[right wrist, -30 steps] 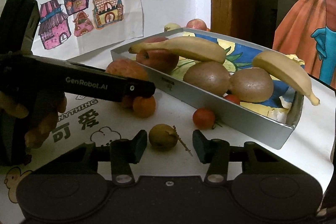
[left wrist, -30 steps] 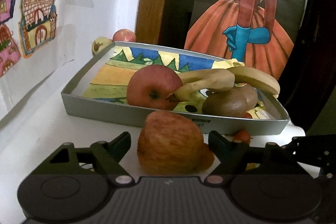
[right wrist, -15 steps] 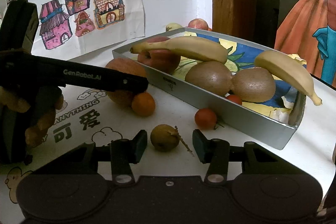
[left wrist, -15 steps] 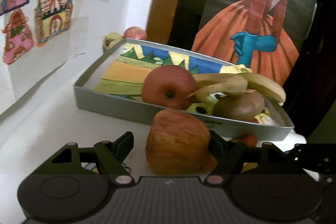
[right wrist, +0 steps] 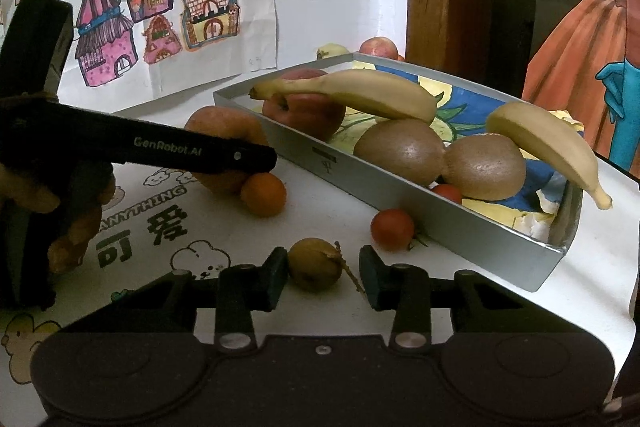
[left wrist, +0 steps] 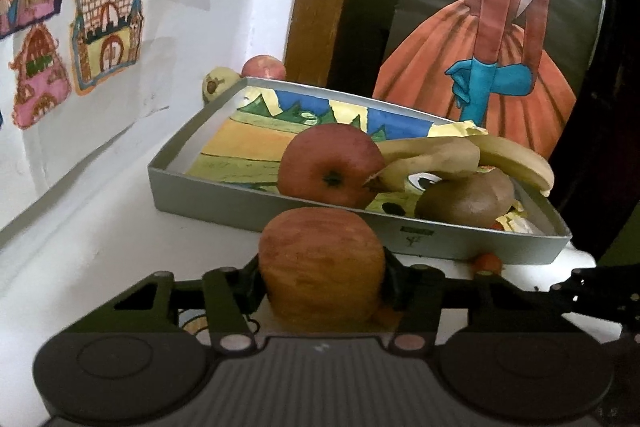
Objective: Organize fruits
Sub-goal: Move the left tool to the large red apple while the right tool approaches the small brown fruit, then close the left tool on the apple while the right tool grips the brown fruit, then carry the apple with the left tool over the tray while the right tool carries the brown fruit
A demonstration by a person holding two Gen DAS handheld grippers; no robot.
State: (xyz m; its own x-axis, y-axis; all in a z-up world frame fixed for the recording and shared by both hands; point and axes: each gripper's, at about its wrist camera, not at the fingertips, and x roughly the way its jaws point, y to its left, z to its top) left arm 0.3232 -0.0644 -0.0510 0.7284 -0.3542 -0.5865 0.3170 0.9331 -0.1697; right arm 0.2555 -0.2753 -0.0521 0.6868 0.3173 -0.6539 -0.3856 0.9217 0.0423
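My left gripper [left wrist: 322,283] is shut on a reddish-orange apple [left wrist: 320,263] just in front of the grey tray [left wrist: 240,195]. In the right wrist view, the left gripper's finger [right wrist: 200,151] crosses that apple [right wrist: 224,131], with a small orange [right wrist: 264,195] touching it. The tray [right wrist: 360,183] holds a red apple [right wrist: 304,111], two bananas [right wrist: 352,95] [right wrist: 548,143] and two kiwis [right wrist: 400,151] [right wrist: 484,167]. My right gripper [right wrist: 323,267] is open around a small brown fruit [right wrist: 314,265] with a stalk, on the table.
A cherry tomato [right wrist: 392,229] lies on the table by the tray's near wall. Another small red fruit [right wrist: 446,193] sits inside the tray. Behind the tray, a pale fruit [left wrist: 218,83] and a red fruit [left wrist: 264,67] rest against the wall. A hand [right wrist: 68,227] holds the left gripper.
The left gripper's fingers have closed in from a wide gap onto the apple's sides. The right gripper's fingers have narrowed slightly around the small brown fruit.
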